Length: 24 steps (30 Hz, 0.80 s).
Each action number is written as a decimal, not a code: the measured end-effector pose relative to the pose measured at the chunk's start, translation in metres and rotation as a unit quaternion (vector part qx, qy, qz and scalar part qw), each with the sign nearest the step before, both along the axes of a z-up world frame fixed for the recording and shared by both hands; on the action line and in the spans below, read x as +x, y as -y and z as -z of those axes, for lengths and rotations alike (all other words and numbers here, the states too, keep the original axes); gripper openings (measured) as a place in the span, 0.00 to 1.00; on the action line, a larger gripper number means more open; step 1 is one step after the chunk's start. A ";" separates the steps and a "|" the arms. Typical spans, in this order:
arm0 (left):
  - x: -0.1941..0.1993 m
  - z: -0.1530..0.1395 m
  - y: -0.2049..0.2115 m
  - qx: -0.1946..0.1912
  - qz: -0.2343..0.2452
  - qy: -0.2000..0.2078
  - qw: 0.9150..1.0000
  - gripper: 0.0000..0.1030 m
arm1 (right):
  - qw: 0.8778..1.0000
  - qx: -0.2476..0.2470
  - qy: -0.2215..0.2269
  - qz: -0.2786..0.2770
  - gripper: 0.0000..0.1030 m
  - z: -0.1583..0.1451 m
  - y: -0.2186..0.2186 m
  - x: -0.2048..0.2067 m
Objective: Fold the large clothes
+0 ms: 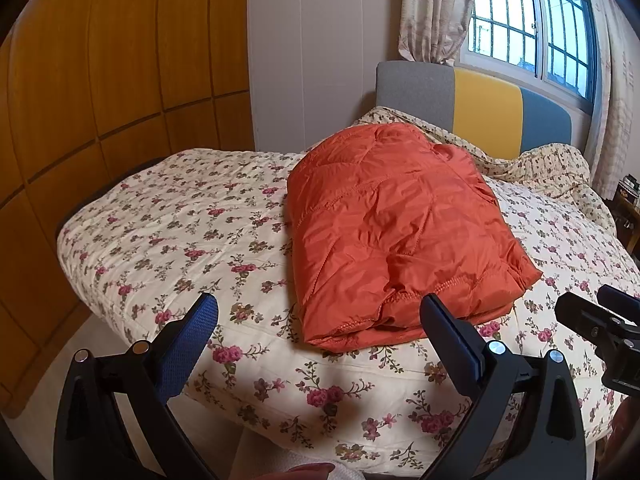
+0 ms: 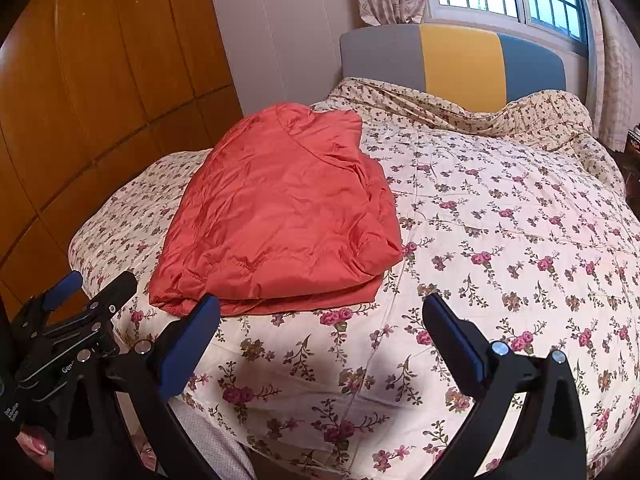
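Note:
An orange quilted jacket [image 1: 396, 232] lies folded into a thick rectangle on the floral bed cover [image 1: 180, 232]. It also shows in the right wrist view [image 2: 280, 216], left of centre. My left gripper [image 1: 320, 312] is open and empty, held above the bed's near edge just in front of the jacket's near hem. My right gripper [image 2: 322, 312] is open and empty, to the right of the jacket's near corner. The right gripper shows at the right edge of the left wrist view [image 1: 604, 320]. The left gripper shows at the left edge of the right wrist view [image 2: 76, 312].
The bed [image 2: 500, 240] has a grey, yellow and blue headboard [image 2: 460, 60] under a barred window [image 1: 532, 20] with curtains. A rumpled floral quilt [image 2: 460, 112] lies by the headboard. A wooden wardrobe [image 1: 100, 80] stands left of the bed.

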<state>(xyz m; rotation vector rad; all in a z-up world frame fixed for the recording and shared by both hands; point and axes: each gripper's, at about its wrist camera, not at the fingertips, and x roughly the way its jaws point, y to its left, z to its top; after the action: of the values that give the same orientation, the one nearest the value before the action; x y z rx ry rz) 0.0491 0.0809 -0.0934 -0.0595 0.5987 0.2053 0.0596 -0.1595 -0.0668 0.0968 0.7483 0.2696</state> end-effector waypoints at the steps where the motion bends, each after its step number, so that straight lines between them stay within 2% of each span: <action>1: 0.000 0.000 -0.001 -0.001 0.000 -0.001 1.000 0.97 | 1.000 0.001 0.000 0.000 0.98 0.000 0.000 0.000; 24: 0.000 0.005 -0.003 -0.009 -0.001 -0.007 1.000 0.97 | 1.000 0.006 -0.012 -0.003 0.98 0.005 0.000 0.004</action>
<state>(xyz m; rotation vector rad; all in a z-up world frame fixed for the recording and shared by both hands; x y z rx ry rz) 0.0486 0.0838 -0.0985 -0.0762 0.6137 0.2019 0.0634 -0.1593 -0.0713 0.1105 0.7713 0.2788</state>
